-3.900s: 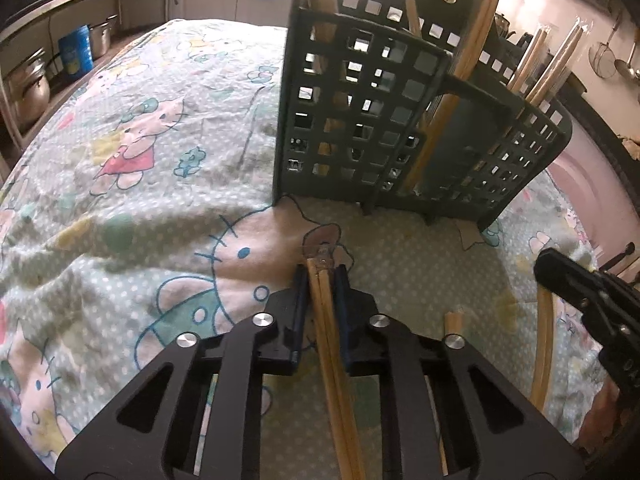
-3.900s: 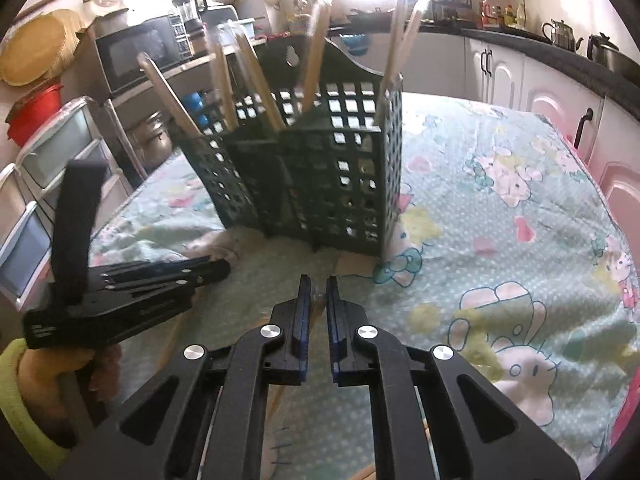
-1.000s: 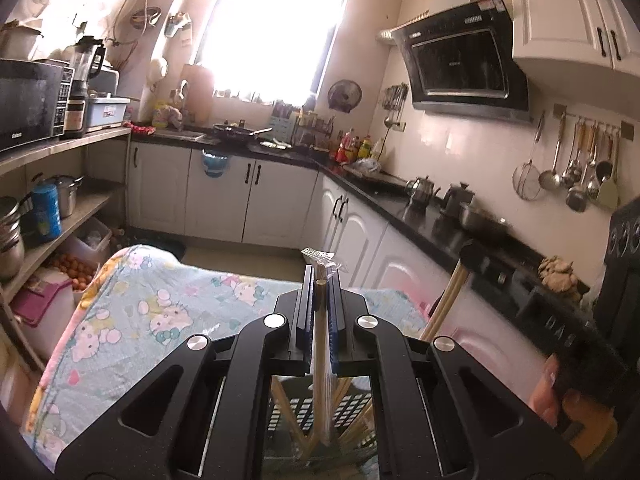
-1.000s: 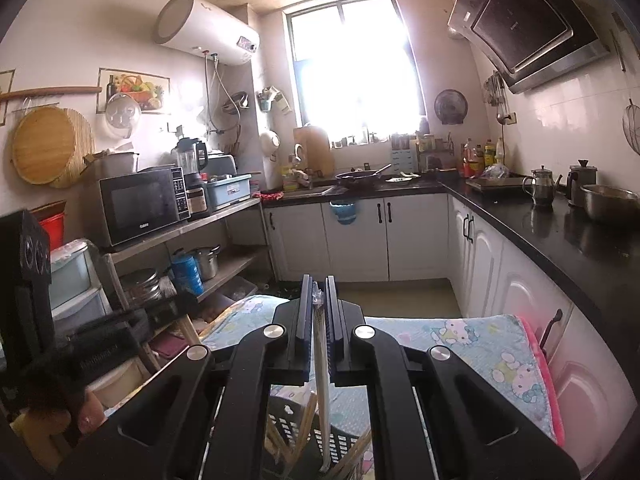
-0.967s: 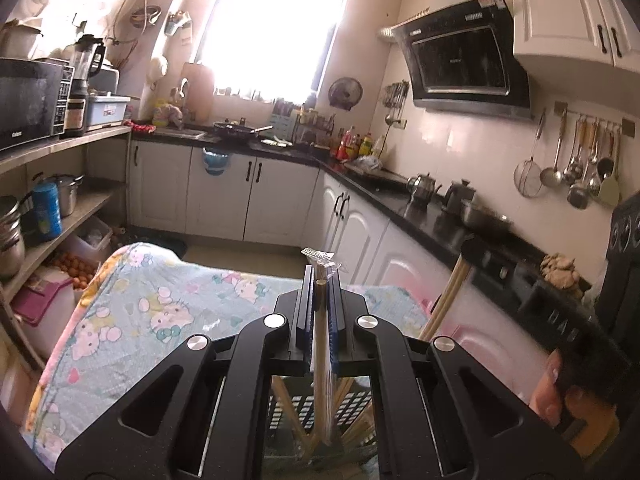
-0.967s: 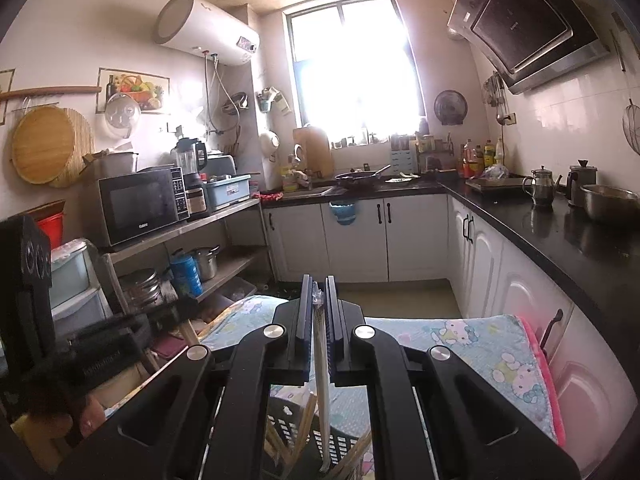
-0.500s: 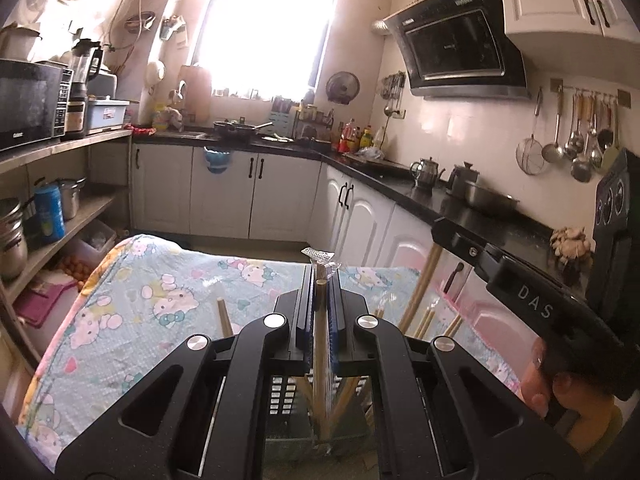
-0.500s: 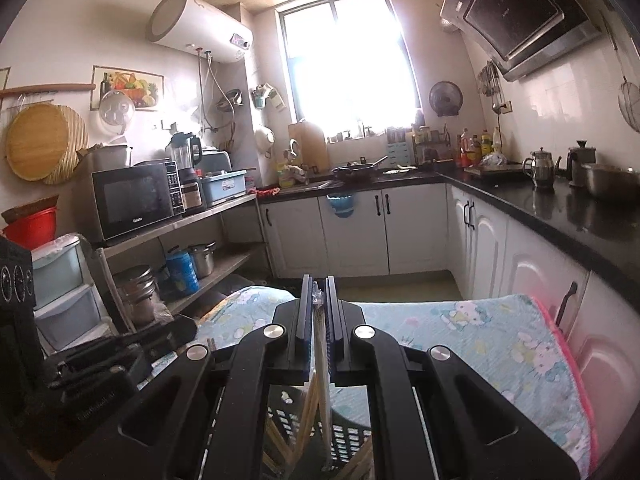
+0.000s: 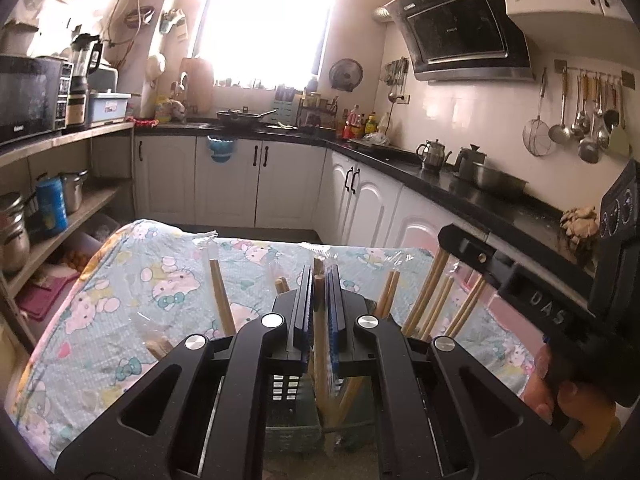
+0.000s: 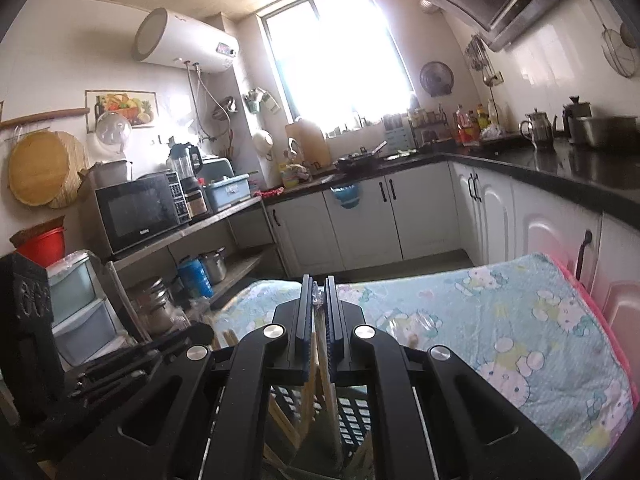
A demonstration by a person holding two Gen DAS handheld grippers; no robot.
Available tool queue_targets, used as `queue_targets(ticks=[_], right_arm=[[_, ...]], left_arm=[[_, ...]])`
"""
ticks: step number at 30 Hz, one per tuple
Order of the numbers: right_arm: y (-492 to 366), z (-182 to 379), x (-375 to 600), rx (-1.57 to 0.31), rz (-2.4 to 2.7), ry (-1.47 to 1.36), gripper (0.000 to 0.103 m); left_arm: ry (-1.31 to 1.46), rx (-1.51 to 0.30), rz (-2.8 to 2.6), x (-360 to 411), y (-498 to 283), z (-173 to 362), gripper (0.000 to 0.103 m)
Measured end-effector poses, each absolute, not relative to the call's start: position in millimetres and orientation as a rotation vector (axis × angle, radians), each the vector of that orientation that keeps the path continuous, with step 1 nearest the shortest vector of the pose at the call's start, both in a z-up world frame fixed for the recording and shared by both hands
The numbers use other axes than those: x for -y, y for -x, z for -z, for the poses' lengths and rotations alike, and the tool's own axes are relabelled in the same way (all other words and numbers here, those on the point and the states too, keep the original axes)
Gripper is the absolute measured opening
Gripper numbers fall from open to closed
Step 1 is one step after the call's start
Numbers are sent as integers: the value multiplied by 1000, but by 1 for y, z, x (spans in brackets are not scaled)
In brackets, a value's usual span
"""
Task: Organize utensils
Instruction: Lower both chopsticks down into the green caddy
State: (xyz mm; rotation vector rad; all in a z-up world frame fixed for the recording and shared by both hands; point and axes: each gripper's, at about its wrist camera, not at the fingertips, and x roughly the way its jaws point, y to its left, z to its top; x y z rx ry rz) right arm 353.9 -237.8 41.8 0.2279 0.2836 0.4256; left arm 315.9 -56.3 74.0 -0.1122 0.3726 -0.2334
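My left gripper (image 9: 319, 276) is shut on a plastic-wrapped pair of wooden chopsticks (image 9: 319, 320), held upright with the lower end hanging into the dark green slotted basket (image 9: 290, 412) below. More chopsticks (image 9: 221, 300) stand in that basket. My right gripper (image 10: 319, 286) is likewise shut on a wrapped pair of chopsticks (image 10: 322, 364) that hangs down over the same basket (image 10: 352, 412). Each view shows the other tool beside it: the right gripper's body (image 9: 536, 300) held by a hand (image 9: 560, 400), and the left gripper's body (image 10: 120, 364).
The basket stands on a table under a pale blue cartoon-cat cloth (image 9: 132, 304) (image 10: 512, 320). White cabinets and a black counter (image 9: 460, 196) run along the back and right. Shelves with pots and a microwave (image 10: 136, 212) stand to the left.
Both grippers have sunk with their chopsticks toward the basket. The tops of the standing chopsticks and more of the tablecloth have risen into view.
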Motion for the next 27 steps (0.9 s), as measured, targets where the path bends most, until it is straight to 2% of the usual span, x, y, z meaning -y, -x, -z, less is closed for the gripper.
queue_targets(ticks=[19, 23, 25, 27], right_arm=[[-364, -27, 249, -354, -428, -242, 9], [-365, -28, 250, -360, -435, -247, 9], [-364, -29, 252, -364, -436, -257, 11], [-363, -31, 253, -366, -438, -260, 11]], left_arm=[[74, -349, 166, 61, -327, -75, 2], [80, -374, 153, 60, -328, -70, 8], [81, -384, 147, 59, -327, -68, 16], [76, -387, 145, 58, -324, -68, 18]])
